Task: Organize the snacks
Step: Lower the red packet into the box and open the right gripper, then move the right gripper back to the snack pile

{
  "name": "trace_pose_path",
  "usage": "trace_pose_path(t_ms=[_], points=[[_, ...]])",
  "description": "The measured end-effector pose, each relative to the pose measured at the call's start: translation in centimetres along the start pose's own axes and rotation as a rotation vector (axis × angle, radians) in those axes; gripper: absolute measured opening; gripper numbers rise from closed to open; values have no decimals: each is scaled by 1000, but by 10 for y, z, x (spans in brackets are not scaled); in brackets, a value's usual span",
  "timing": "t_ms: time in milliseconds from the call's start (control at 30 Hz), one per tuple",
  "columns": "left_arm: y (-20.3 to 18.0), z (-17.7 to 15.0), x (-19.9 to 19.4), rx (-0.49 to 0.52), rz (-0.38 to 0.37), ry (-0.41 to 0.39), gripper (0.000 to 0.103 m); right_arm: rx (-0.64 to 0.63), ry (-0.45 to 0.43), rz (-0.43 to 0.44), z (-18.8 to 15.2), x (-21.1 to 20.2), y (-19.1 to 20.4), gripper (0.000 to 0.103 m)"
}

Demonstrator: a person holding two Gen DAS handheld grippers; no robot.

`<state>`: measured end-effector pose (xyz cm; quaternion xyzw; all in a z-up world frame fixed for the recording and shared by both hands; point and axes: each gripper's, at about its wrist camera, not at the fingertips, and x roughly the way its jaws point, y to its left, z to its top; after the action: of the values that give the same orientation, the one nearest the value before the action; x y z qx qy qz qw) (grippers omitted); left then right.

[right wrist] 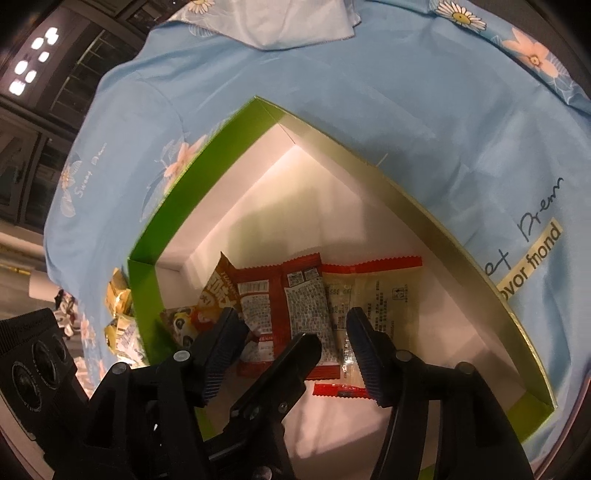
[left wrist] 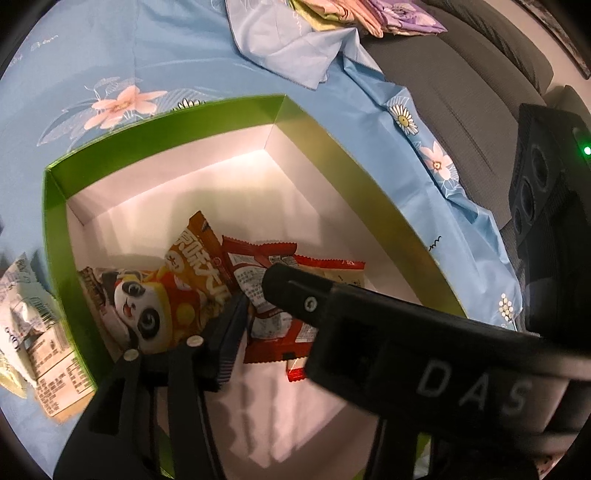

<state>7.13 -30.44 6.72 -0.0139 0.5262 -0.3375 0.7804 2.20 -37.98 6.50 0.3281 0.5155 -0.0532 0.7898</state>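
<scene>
A green box (left wrist: 166,122) with a white inside sits on the blue cloth. On its floor lie a panda packet (left wrist: 147,306), red packets (left wrist: 258,258) and a pale packet with red ends (right wrist: 369,291). A small red packet (right wrist: 340,391) lies nearer me. My right gripper (right wrist: 291,321) hangs open over the red packets (right wrist: 295,295), its pads clear of them. My left gripper (left wrist: 288,325) also looks open. Only its left finger (left wrist: 229,332) shows in its own view, because the right gripper's finger (left wrist: 369,325) covers the other. That other finger (right wrist: 291,362) reaches between the right gripper's fingers.
Loose snack packets (left wrist: 33,332) lie on the flowered blue cloth (left wrist: 147,44) outside the box's left wall, also seen as yellow packets (right wrist: 122,321). Folded cloths (left wrist: 332,14) are piled at the back. A grey sofa (left wrist: 461,74) runs along the right.
</scene>
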Motion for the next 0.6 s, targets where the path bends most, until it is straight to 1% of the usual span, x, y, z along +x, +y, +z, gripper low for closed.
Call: trace_pose_path(t_ms=[100, 167, 200, 233, 267, 333, 400, 467, 600], points=[[-2, -2, -14, 19, 13, -36, 59, -11, -25, 24, -2, -9, 4, 66], [-1, -4, -26, 24, 22, -64, 65, -26, -57, 30, -5, -18, 8, 70], [0, -5, -32, 24, 26, -80, 66, -35, -74, 30, -7, -22, 11, 71], [2, -7, -40, 23, 29, -99, 69, -42, -87, 31, -8, -25, 13, 73], [5, -9, -48, 14, 28, -120, 75, -51, -102, 34, -10, -29, 15, 74], [14, -14, -66, -16, 22, -158, 80, -75, -130, 41, -13, -38, 21, 76], [23, -18, -82, -45, 16, -191, 83, -97, -151, 48, -17, -44, 28, 77], [32, -25, -102, -71, 34, -229, 85, -110, -181, 60, -17, -48, 35, 82], [50, -45, -143, -110, 107, -303, 91, -158, -233, 58, -25, -57, 54, 83]])
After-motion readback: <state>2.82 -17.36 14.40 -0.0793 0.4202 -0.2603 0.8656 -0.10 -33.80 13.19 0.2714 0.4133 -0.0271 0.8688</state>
